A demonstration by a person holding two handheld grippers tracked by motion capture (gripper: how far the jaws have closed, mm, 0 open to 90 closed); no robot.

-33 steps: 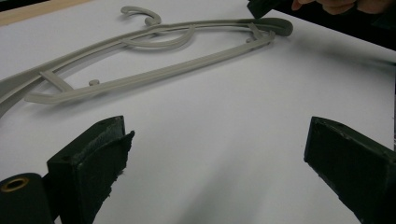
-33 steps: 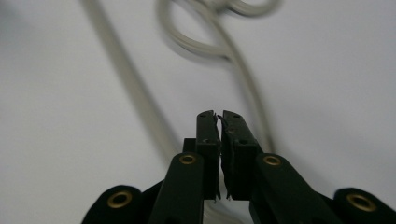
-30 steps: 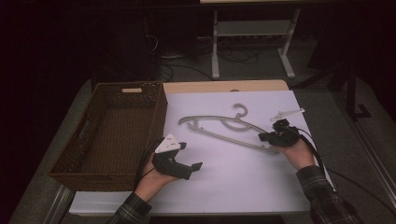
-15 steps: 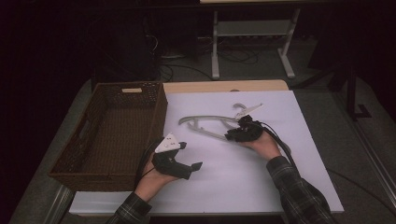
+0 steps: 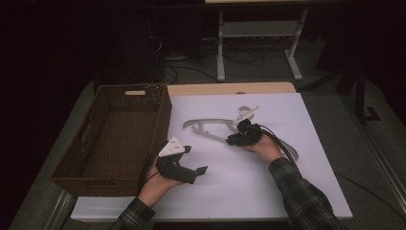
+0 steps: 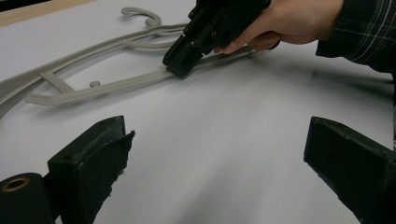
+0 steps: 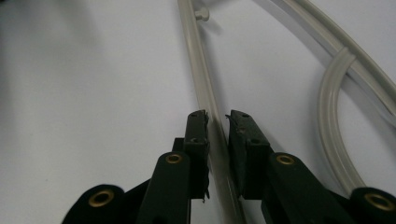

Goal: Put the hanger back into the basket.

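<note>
— As the right gripper (image 7: 217,122) straddles the lower bar of the grey hanger (image 5: 207,129), which step is this?

— The grasp, by my reading. Its jaws have just been closing, and the bar runs between them with a sliver of gap on either side; the pads do not yet look pressed home. The hanger lies flat on the white sheet (image 5: 249,187), near the middle of the table, right of the wicker basket (image 5: 111,172).

— And the left gripper (image 6: 219,154)?

— Jaws wide, nothing between them, hovering low over the sheet near the basket's corner and looking toward the hanger.

— What does the next move call for?

— Likely a firm squeeze on that thin bar before any lift; a loose pinch could let it swing or slip
</note>
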